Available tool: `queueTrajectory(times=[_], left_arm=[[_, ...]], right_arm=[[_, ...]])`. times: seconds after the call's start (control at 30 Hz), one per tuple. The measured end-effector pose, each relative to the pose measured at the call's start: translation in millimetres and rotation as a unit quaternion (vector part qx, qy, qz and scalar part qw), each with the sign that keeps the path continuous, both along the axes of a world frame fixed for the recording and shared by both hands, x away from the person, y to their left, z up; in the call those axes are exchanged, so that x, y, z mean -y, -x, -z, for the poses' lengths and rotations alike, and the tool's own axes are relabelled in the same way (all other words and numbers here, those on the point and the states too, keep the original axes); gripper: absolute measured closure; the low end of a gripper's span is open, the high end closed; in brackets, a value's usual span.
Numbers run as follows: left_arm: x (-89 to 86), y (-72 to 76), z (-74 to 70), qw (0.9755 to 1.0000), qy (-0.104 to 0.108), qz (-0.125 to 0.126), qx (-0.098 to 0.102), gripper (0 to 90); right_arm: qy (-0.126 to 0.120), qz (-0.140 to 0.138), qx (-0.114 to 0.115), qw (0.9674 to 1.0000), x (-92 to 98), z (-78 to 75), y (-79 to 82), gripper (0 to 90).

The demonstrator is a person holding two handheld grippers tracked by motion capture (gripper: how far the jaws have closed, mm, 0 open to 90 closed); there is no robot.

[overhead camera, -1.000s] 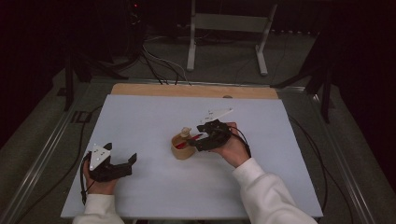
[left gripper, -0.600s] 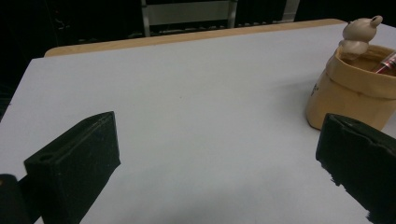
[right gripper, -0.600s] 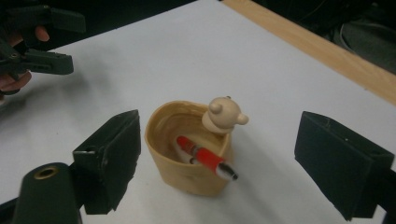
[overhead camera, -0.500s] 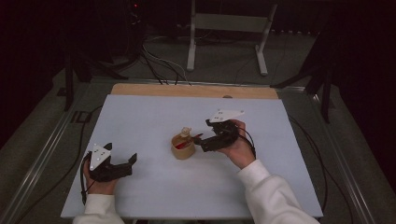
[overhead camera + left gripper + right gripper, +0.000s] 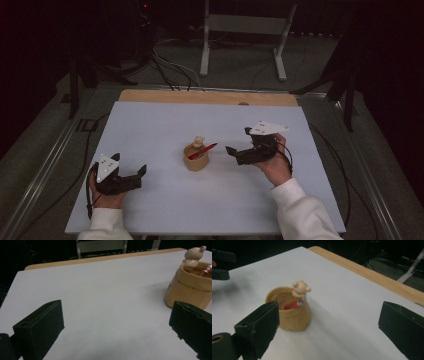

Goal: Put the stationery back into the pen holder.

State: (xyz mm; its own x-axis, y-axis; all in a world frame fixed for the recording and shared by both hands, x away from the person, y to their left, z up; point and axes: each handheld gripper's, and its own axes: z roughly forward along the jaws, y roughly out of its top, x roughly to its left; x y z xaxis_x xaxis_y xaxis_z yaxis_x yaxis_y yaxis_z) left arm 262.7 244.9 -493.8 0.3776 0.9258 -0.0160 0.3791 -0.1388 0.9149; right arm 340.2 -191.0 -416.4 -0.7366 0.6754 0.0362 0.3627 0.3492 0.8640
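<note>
The cup [image 5: 196, 158] is standing upright near the middle of the desk [image 5: 150, 125], just ahead of the right claw [image 5: 238, 150] and off its jaws' left side in the right gripper view, not between them. It is looking like a small tan holder with a little bear figure [image 5: 301, 288] sitting on its rim, and it is probably light and fairly stiff, perhaps ceramic or wood (the finish is too blurred to say). A smooth wall like that may be slipping under hard pads, so the surest hold is likely across the body low down, below the rim, with the jaws straddling it; the bear is looking like the fragile part and is best left alone.

Inside, a red pen [image 5: 202, 150] is leaning with its upper end poking out over the rim toward the right claw. It is thin, rigid and light, and its free end is offering an easy pinch, though tugging it sideways could be tipping the cup. Nothing else in the cup is showing clearly.

The right claw is hovering spread wide, gripping nothing. The left claw [image 5: 141, 172] is sitting low on the desk, well apart from the cup, which is lying ahead and to its right; its jaws are also spread and empty.
</note>
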Motion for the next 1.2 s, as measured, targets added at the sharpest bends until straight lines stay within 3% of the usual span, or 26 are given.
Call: queueTrajectory(times=[0.27, 0.47, 0.53, 0.8, 0.93, 1.2], left_arm=[[0.3, 2.5, -5.8, 0.9999, -0.011, 0.007, -0.001, 0.1], [-4.4, 5.3, -8.9, 1.0000, -0.005, 0.003, 0.002, 0.1], [-5.4, 6.2, -9.8, 1.0000, 0.000, 0.004, 0.005, 0.1], [-7.4, 9.7, -12.2, 0.9998, 0.006, 0.009, 0.015, 0.1], [-8.7, 11.4, -14.1, 0.9997, 0.011, 0.008, 0.021, 0.1], [-7.4, 13.2, -14.2, 0.9994, 0.017, 0.019, 0.023, 0.1]], right_arm=[[-0.003, 0.037, 0.002, 0.9993, 31.4, 10.1, 13.7, 0.0], [-0.009, 0.079, 0.020, 0.9967, 53.6, 26.7, 30.8, 0.0], [-0.013, 0.083, 0.013, 0.9963, 62.2, 34.5, 34.3, 0.0], [-0.036, 0.120, 0.027, 0.9918, 89.8, 53.0, 50.3, 0.0], [-0.033, 0.130, 0.037, 0.9904, 98.6, 58.2, 58.5, 0.0], [-0.045, 0.158, 0.041, 0.9855, 115.1, 65.4, 63.1, 0.0]])
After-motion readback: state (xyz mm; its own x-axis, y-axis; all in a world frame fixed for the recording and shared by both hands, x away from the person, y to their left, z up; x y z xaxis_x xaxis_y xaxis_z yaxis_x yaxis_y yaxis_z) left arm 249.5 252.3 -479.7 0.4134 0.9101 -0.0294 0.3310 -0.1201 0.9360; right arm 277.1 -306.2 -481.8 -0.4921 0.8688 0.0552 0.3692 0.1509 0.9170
